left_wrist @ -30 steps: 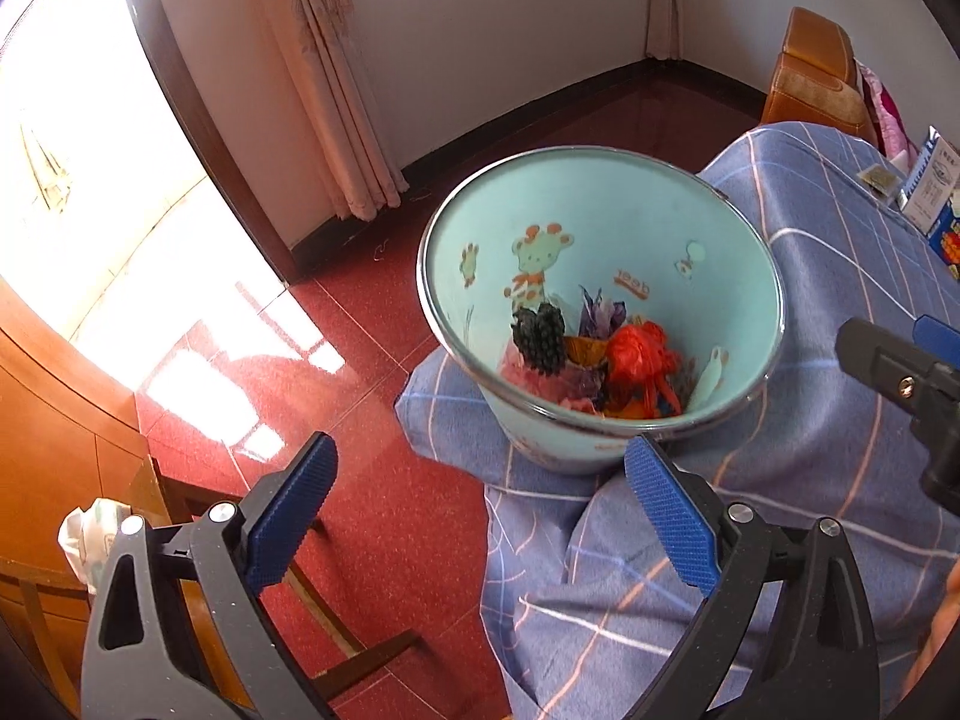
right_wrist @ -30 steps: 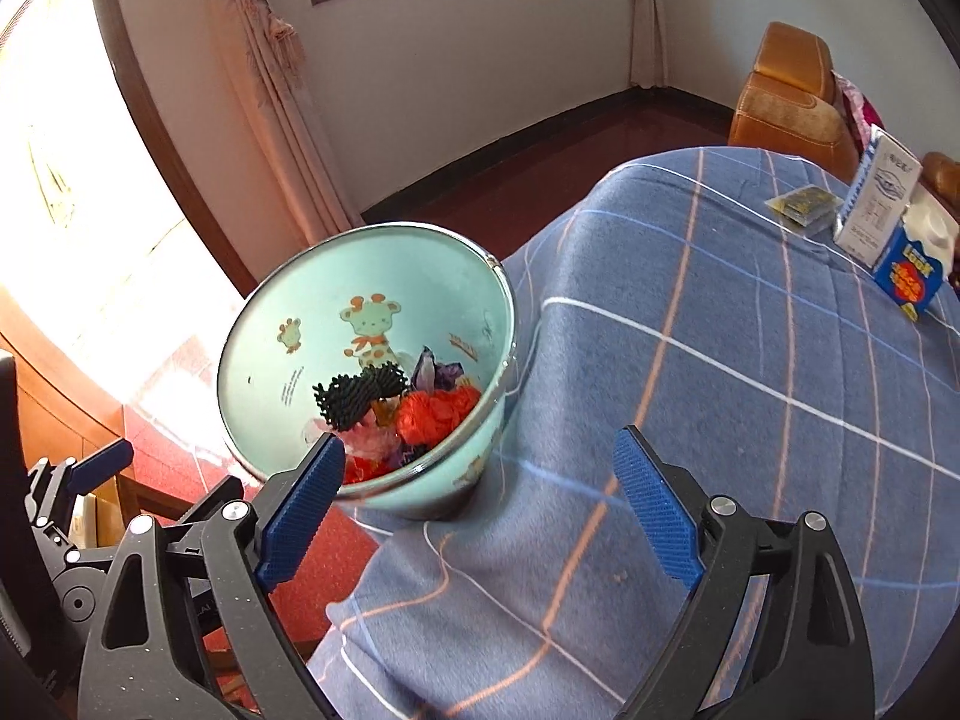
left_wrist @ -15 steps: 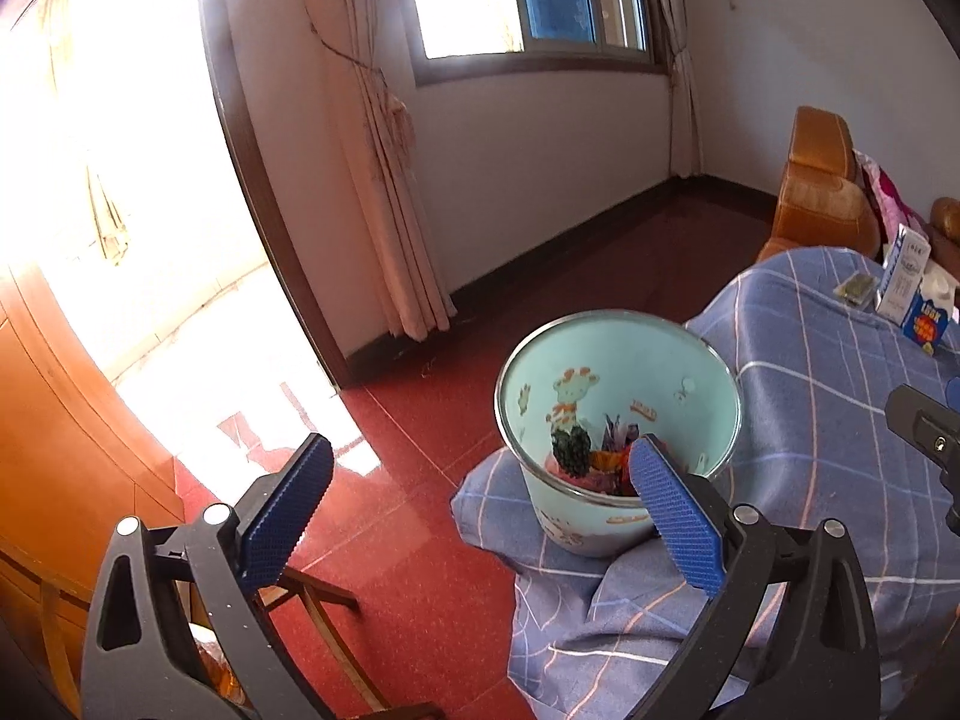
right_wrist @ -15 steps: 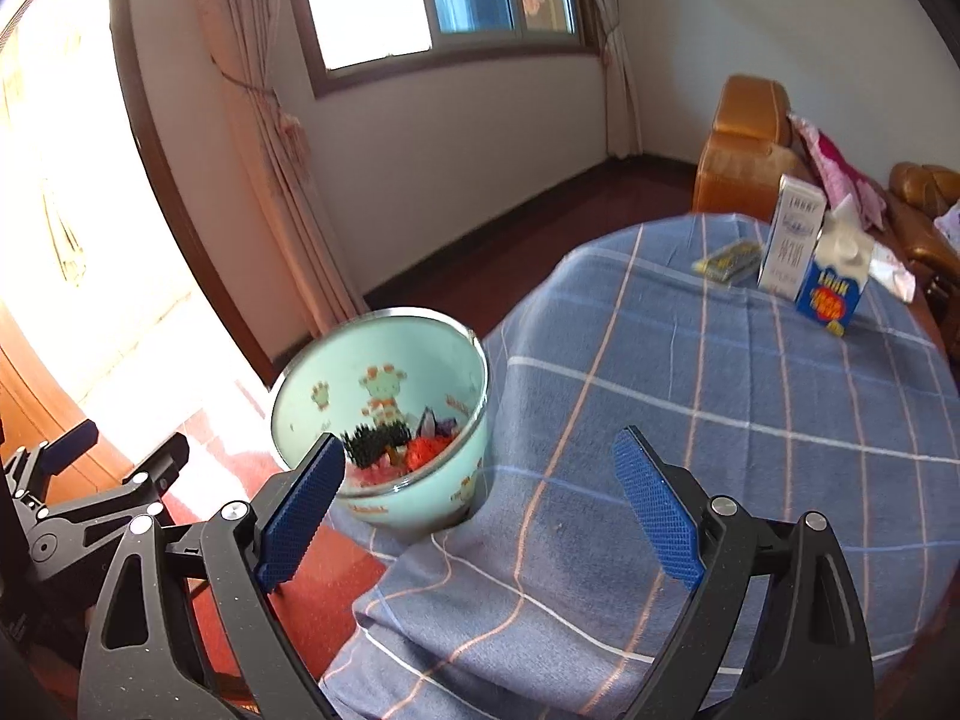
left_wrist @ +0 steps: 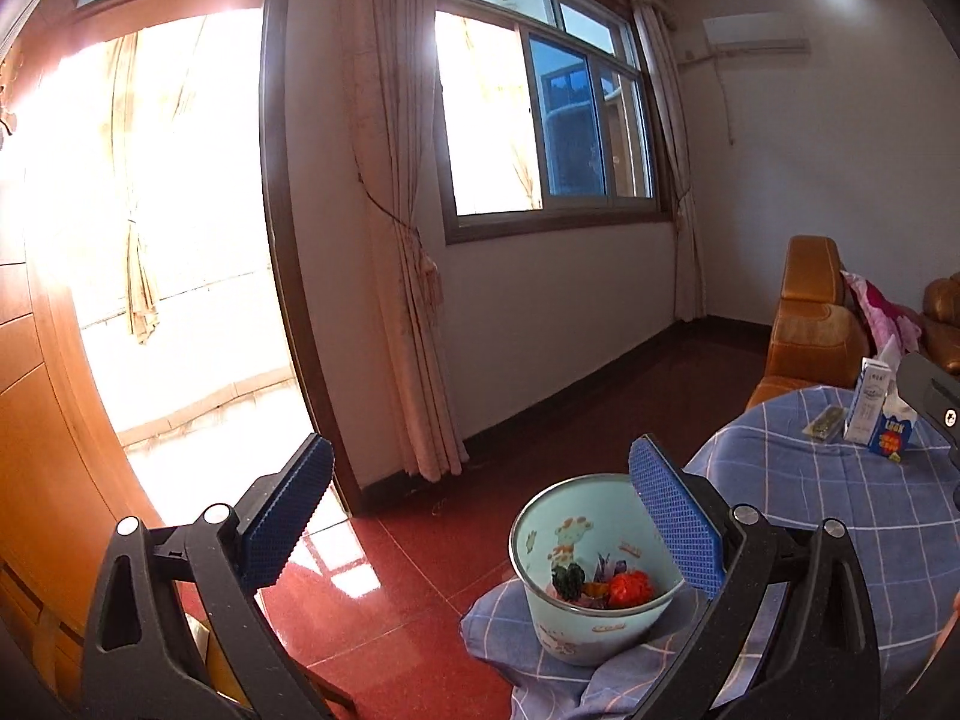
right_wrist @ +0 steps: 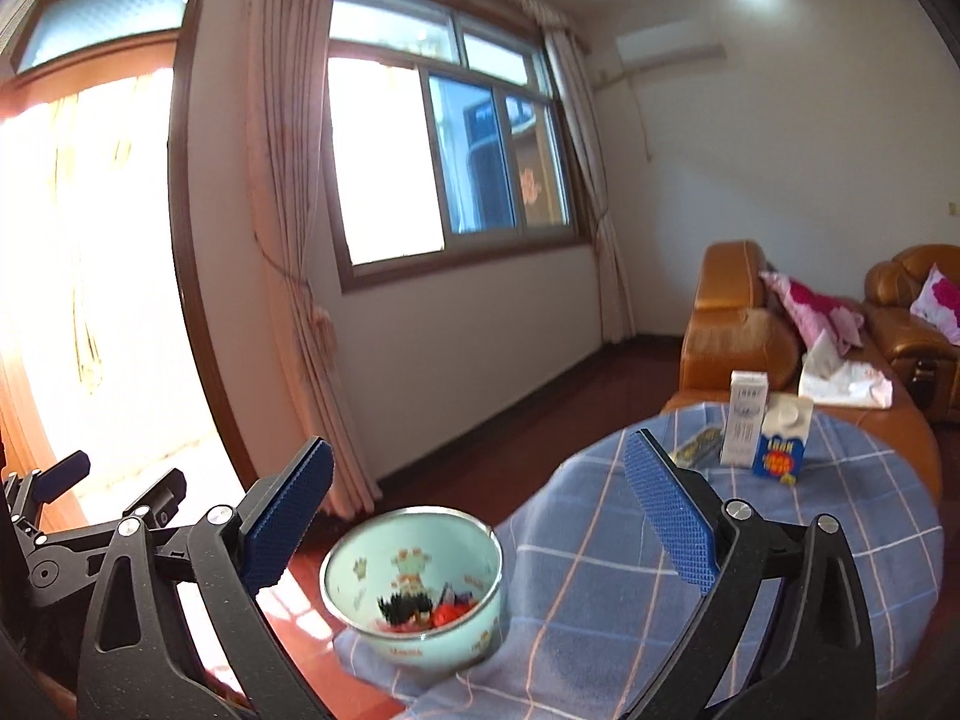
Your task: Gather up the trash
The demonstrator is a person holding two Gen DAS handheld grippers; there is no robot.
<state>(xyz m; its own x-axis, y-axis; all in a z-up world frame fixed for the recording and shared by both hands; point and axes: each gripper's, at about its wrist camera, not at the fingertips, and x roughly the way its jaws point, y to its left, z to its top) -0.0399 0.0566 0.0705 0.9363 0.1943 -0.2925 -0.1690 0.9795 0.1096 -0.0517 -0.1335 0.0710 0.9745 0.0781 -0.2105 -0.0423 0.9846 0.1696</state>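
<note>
Trash bin [left_wrist: 591,564] sits at the table's [right_wrist: 780,540] near-left edge w/ scraps inside. Both my grippers, left [left_wrist: 480,516] & right [right_wrist: 477,513], are wide open, holding nothing. Cartons [right_wrist: 765,438] at the far edge look left to collect, I'd say.

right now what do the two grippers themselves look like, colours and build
The left gripper and right gripper match: matte black skeletal frames with triangular cut-outs and silver pivot bolts, each finger ending in a blue rectangular pad with a fine dotted grip texture. No cables, sleeves or printed markings show.
</note>
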